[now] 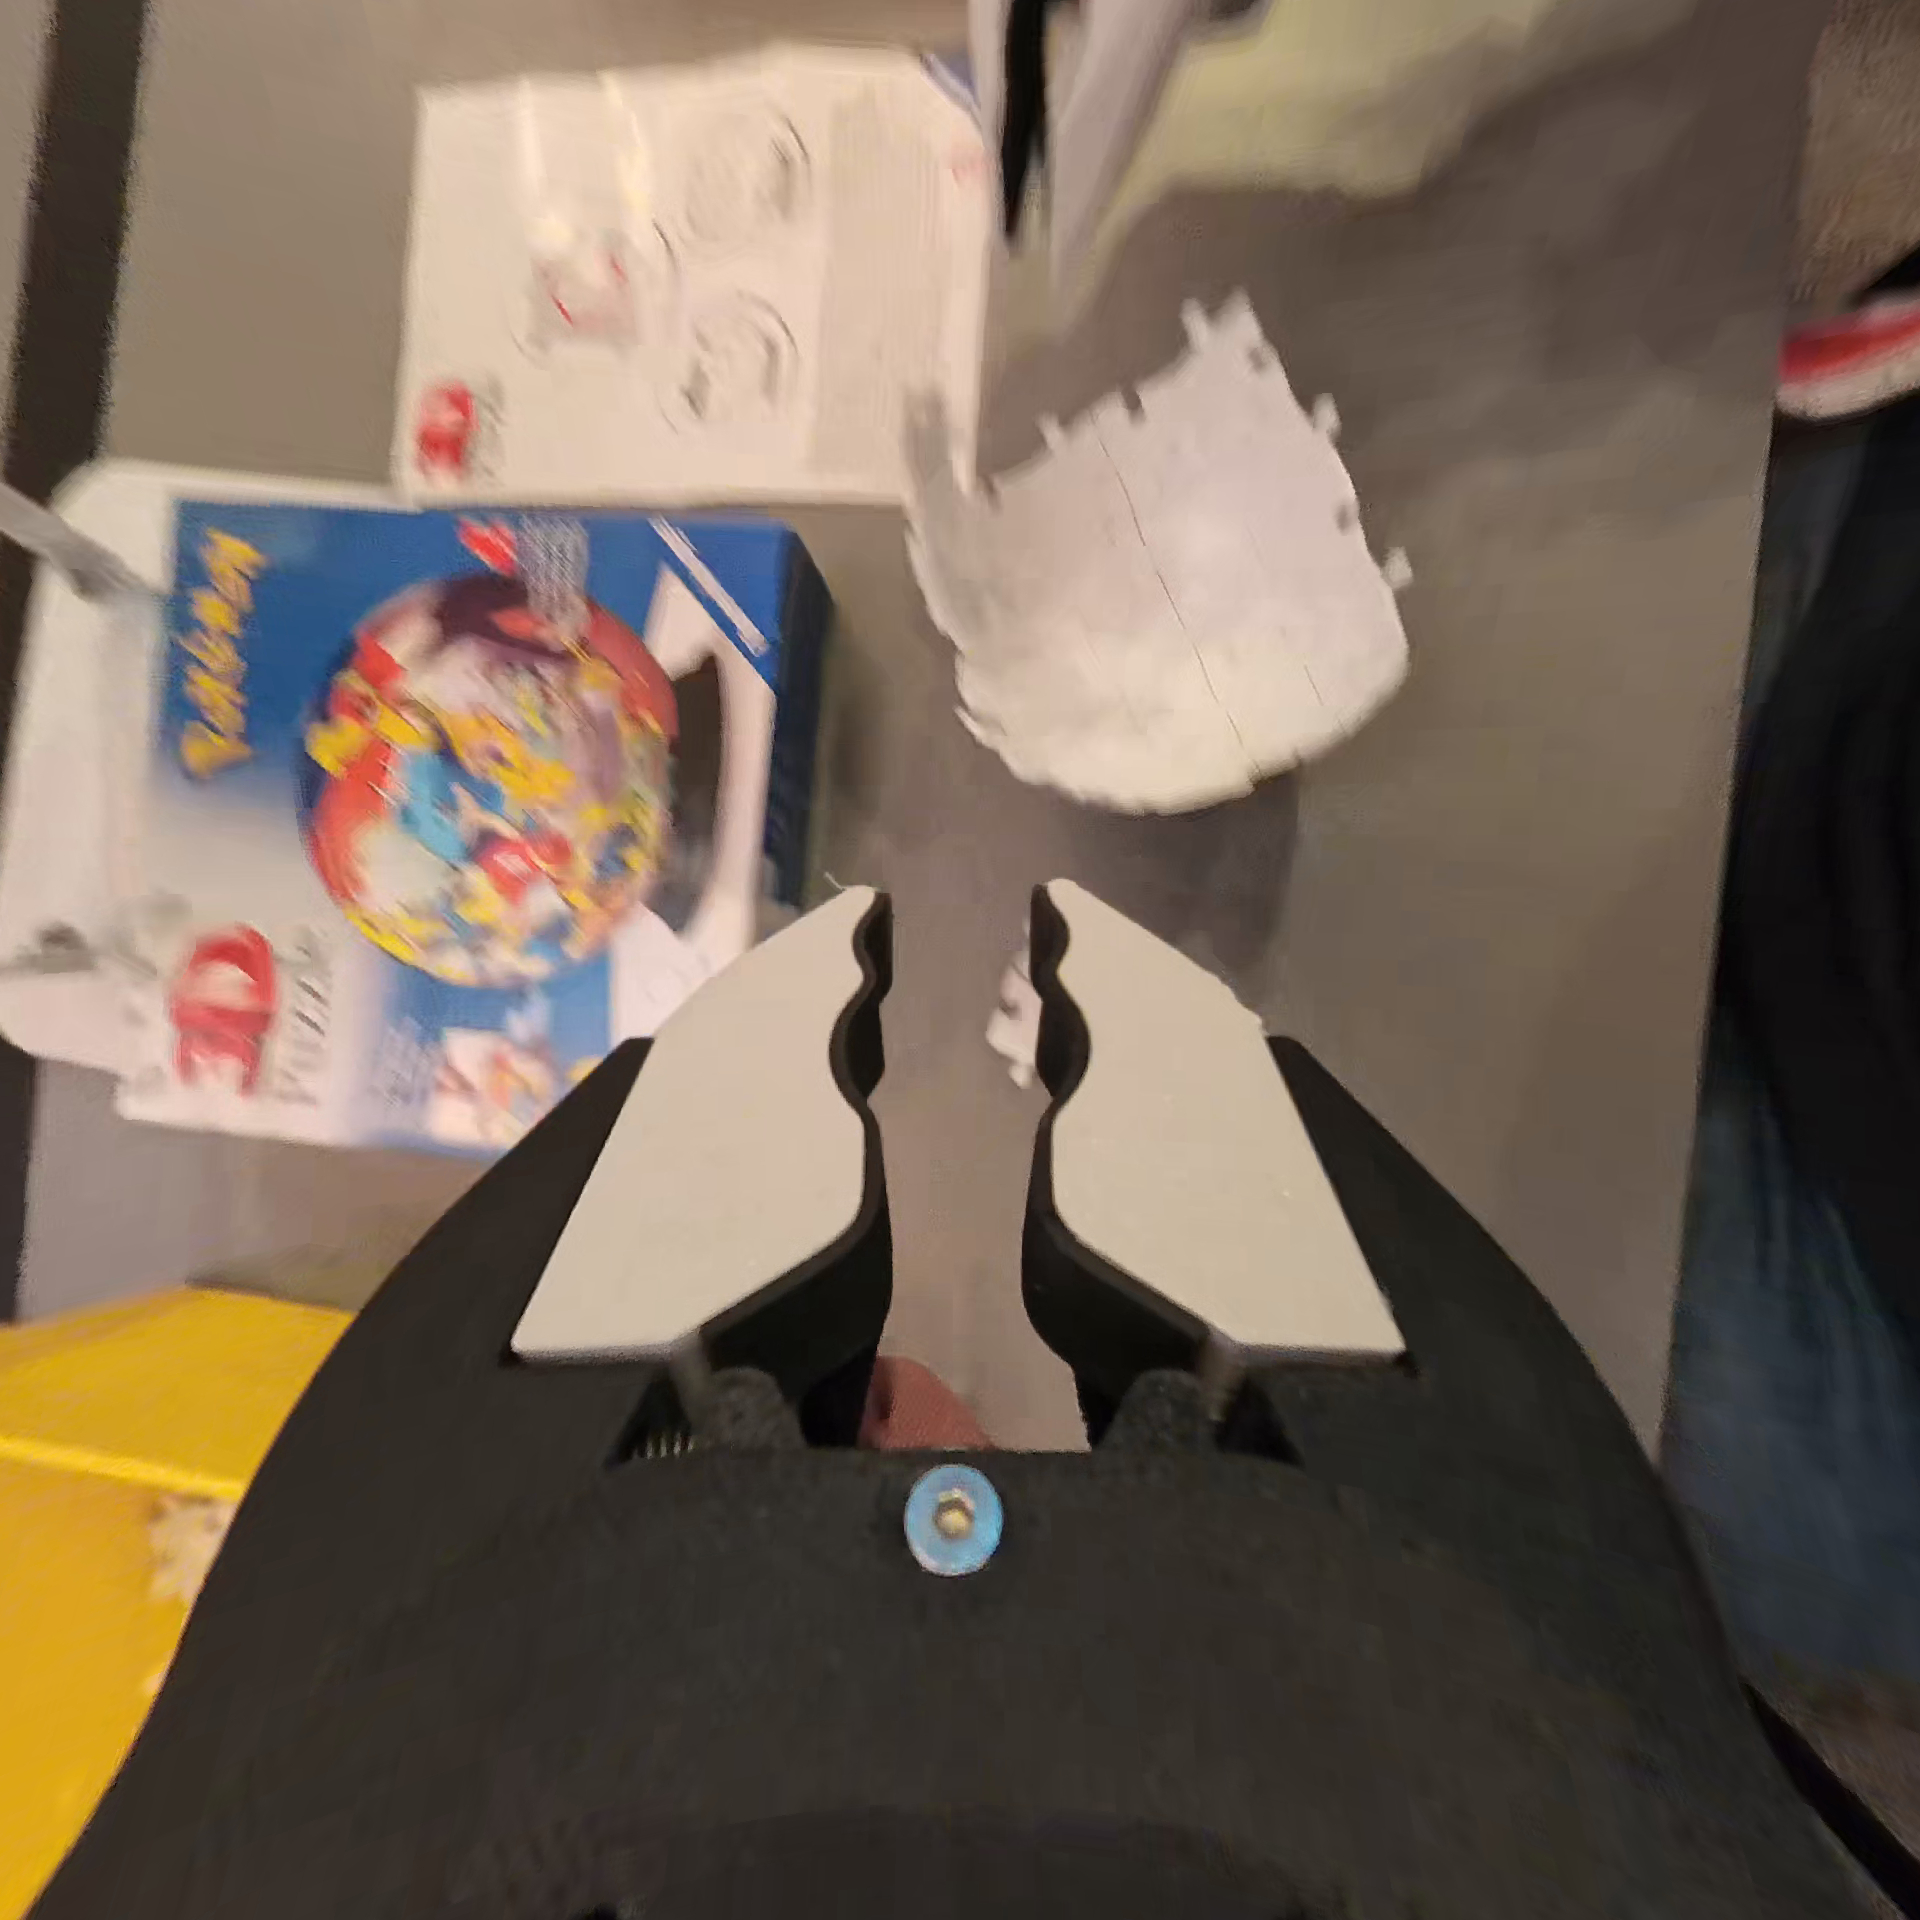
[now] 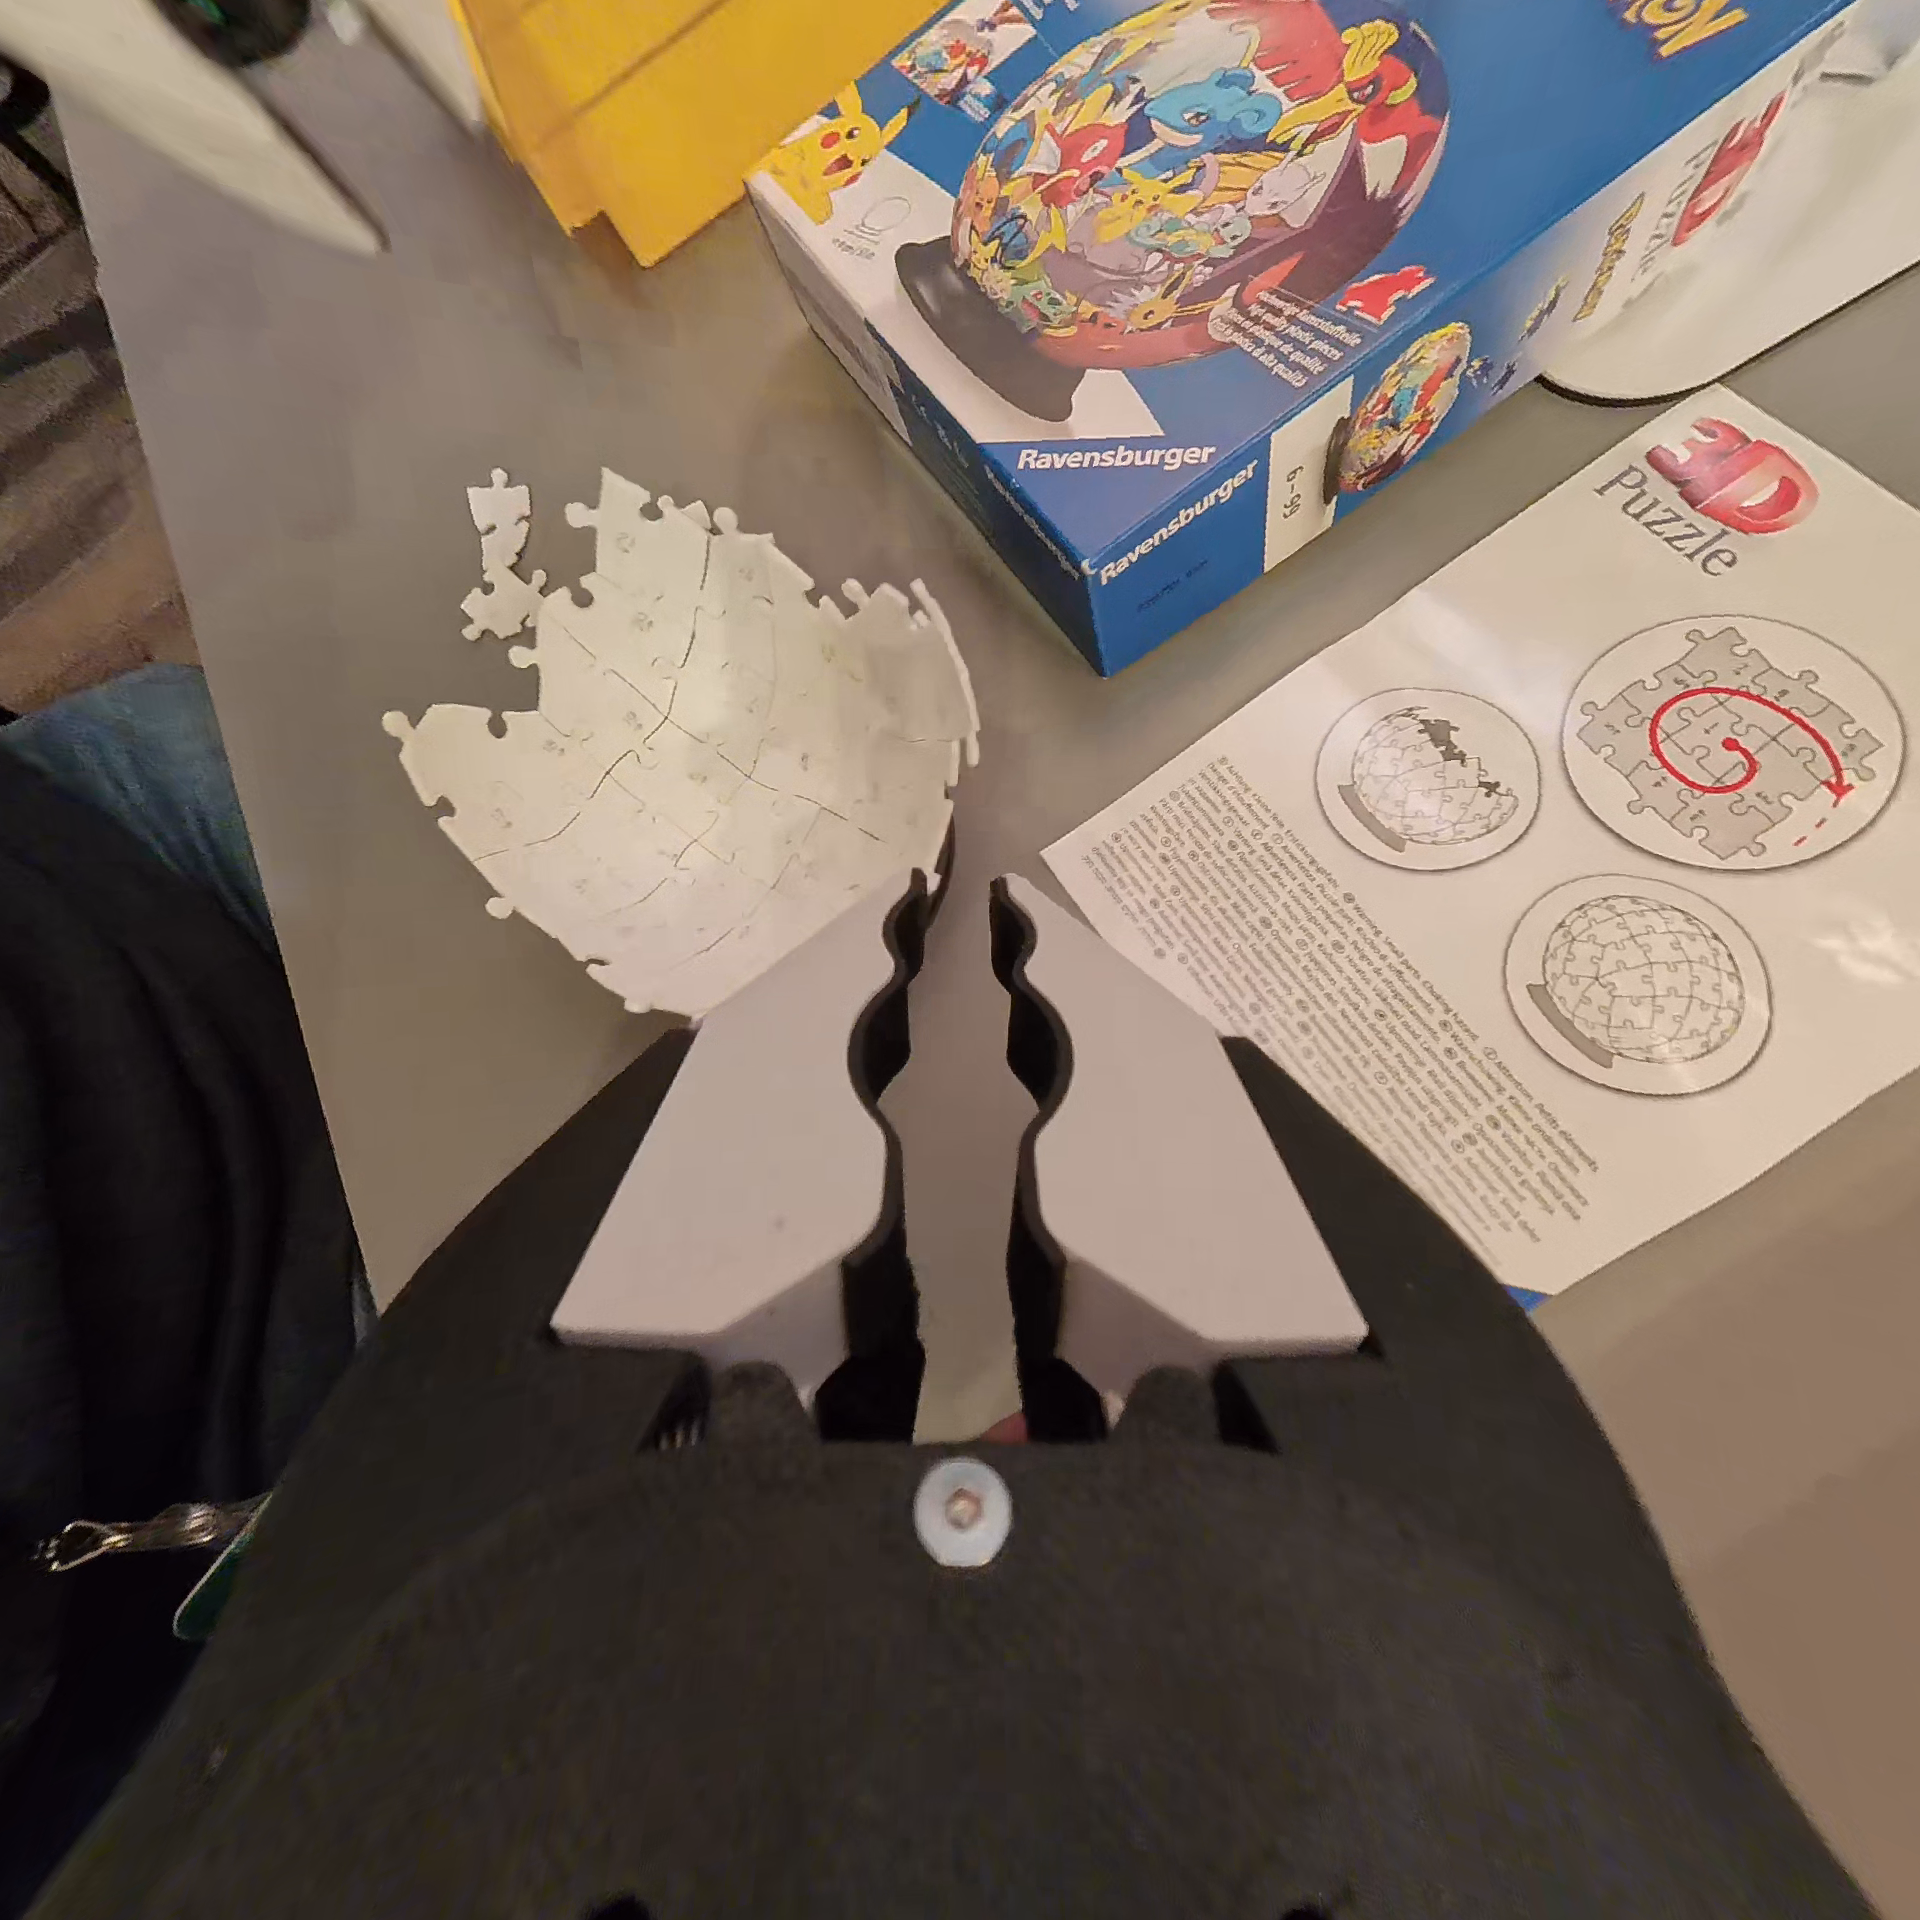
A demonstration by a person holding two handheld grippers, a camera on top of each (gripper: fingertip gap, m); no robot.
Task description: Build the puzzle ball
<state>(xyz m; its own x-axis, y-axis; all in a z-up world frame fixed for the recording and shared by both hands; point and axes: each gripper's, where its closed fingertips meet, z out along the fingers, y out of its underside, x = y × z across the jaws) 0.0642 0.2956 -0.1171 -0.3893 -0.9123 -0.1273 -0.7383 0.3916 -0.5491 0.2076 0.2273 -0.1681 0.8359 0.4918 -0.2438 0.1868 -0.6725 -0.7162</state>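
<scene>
The half-built puzzle ball (image 2: 686, 769), a white bowl-shaped shell with a jagged rim, lies tilted on the grey table (image 2: 416, 416), hollow side up. My right gripper (image 2: 956, 888) has its jaws a narrow gap apart with bare table between them. Its left fingertip (image 2: 914, 904) is right at the shell's near rim. A loose white piece (image 2: 499, 561) lies at the shell's far rim. In the blurred left wrist view my left gripper (image 1: 961, 904) is open above the table, short of the shell (image 1: 1164, 603). A small white piece (image 1: 1013, 1023) shows beside its right finger.
The blue puzzle box (image 2: 1247, 260) lies behind the shell, partly on a white object (image 2: 1766, 312). A printed instruction sheet (image 2: 1507, 883) lies right of my right gripper. A yellow box (image 2: 623, 114) is at the back. A person's legs (image 2: 156, 1039) are at the table's left edge. One gripper's finger ends stand about 15 cm off the other's. The small white piece (image 1: 1013, 1023) lies some 12 cm from my left tips, 20 cm from my right tips.
</scene>
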